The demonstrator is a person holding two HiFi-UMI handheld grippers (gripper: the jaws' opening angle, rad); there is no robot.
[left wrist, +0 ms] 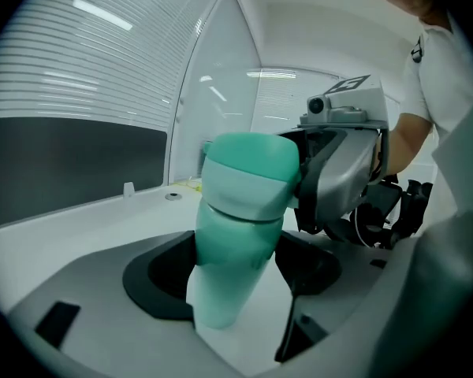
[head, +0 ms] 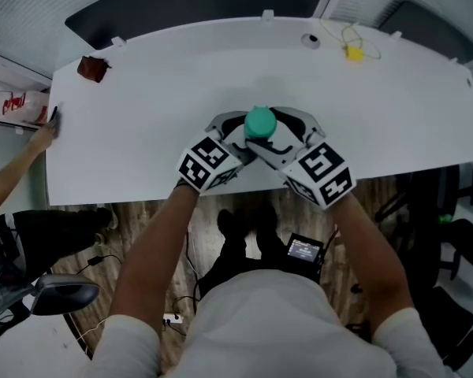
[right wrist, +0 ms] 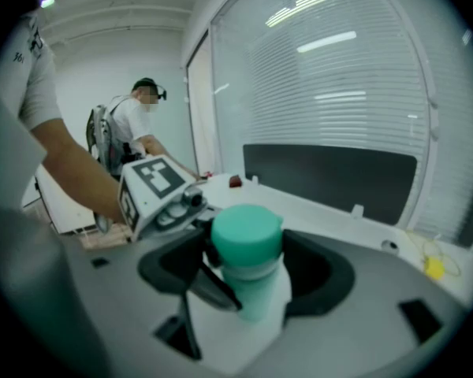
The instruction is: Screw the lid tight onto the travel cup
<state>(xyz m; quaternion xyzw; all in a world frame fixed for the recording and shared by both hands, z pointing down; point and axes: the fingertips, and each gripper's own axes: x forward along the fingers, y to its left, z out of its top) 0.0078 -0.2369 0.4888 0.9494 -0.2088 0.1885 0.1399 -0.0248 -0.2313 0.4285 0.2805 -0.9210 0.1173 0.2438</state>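
A teal travel cup [head: 260, 122] stands upright on the white table [head: 126, 132] near its front edge, with its teal lid [left wrist: 248, 172] on top. Both grippers close in on it from the near side. My left gripper [head: 243, 136] has the cup's lower body [left wrist: 232, 250] between its wide jaws, and the pads do not seem to press on it. My right gripper [head: 280, 134] stands open around the cup at lid height [right wrist: 247, 231]. The left gripper's marker cube [right wrist: 154, 178] shows just behind the cup. The cup's foot is hidden.
A dark red object [head: 93, 68] lies at the table's far left corner. A yellow item on a cord [head: 353, 51] and a round cable hole [head: 310, 40] sit at the back right. Another person's hand [head: 39, 136] rests at the left edge.
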